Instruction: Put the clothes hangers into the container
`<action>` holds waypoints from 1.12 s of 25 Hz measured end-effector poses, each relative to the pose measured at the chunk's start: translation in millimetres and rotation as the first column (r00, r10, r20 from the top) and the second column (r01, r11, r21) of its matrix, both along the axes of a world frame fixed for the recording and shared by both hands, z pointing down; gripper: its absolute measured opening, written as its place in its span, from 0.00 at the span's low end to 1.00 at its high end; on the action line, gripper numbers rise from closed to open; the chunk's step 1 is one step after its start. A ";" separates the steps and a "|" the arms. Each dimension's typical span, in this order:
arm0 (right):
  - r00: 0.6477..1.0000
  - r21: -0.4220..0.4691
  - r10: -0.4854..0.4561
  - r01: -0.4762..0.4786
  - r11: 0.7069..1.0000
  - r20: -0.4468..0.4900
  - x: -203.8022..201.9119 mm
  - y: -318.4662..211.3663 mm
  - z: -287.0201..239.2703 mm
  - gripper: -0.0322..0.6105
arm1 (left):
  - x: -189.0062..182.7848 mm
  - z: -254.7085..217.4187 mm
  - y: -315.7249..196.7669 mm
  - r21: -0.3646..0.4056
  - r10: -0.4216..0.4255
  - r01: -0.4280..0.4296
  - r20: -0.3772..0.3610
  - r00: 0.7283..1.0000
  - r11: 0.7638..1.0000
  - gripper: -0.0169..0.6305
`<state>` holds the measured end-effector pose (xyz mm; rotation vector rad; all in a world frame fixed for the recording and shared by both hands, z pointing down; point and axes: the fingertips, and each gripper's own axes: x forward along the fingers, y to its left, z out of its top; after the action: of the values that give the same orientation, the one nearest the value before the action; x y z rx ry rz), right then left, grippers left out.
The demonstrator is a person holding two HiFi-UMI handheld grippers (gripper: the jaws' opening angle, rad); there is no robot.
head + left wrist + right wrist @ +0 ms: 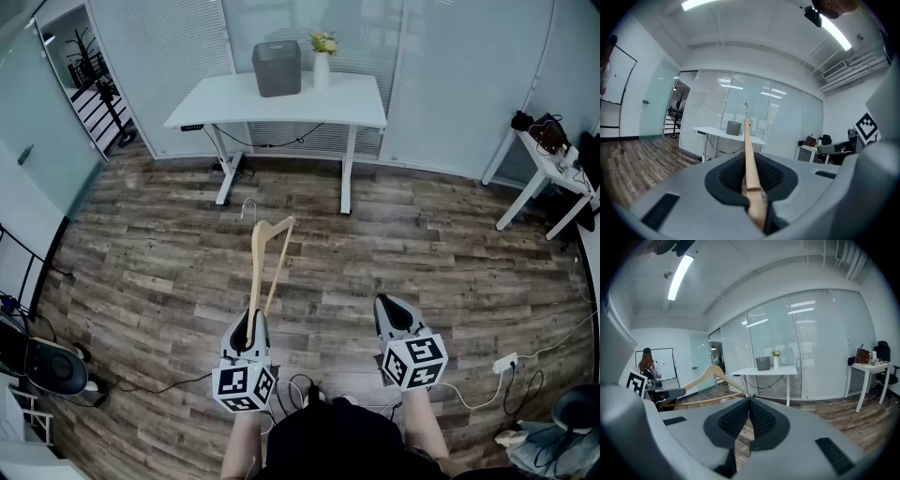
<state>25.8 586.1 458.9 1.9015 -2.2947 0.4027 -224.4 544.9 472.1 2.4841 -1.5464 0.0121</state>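
Observation:
My left gripper point(248, 325) is shut on one end of a light wooden clothes hanger point(262, 267), which sticks out ahead over the floor with its metal hook at the far end. In the left gripper view the hanger point(749, 159) runs straight out between the pads. To its right my right gripper point(395, 307) is shut with nothing in it, its pads meeting at the tips point(749, 401). From the right gripper view the hanger point(708, 376) shows to the left. The grey container point(277, 67) stands on the white table point(356, 103) across the room.
A vase of flowers point(322, 56) stands beside the container. A small white table with bags point(548, 159) is at the right wall. Cables and a power strip point(504, 362) lie on the wood floor near my feet. A rack point(98, 89) stands at the far left.

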 end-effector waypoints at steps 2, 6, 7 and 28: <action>1.000 -0.001 -0.009 0.009 1.000 0.008 1.5 10.9 -0.7 0.09 | 4.9 -0.4 12.7 -0.006 -0.002 0.002 0.000 1.000 1.000 0.11; 1.000 0.003 -0.022 0.022 1.000 0.012 8.6 23.1 -3.5 0.09 | 13.6 -5.2 27.7 -0.007 -0.013 0.013 -0.015 1.000 1.000 0.11; 1.000 0.004 -0.023 0.023 1.000 0.017 11.3 25.5 -3.0 0.09 | 14.8 -6.1 31.3 -0.006 -0.018 0.018 -0.022 1.000 1.000 0.11; 0.996 0.069 -0.087 0.084 0.994 0.032 48.1 77.4 2.3 0.10 | 43.8 4.0 94.6 0.009 -0.101 0.101 -0.045 0.994 0.995 0.11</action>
<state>73.9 663.4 461.2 1.8317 -2.4319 0.3550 -180.6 639.6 476.1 2.3945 -1.6563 -0.0682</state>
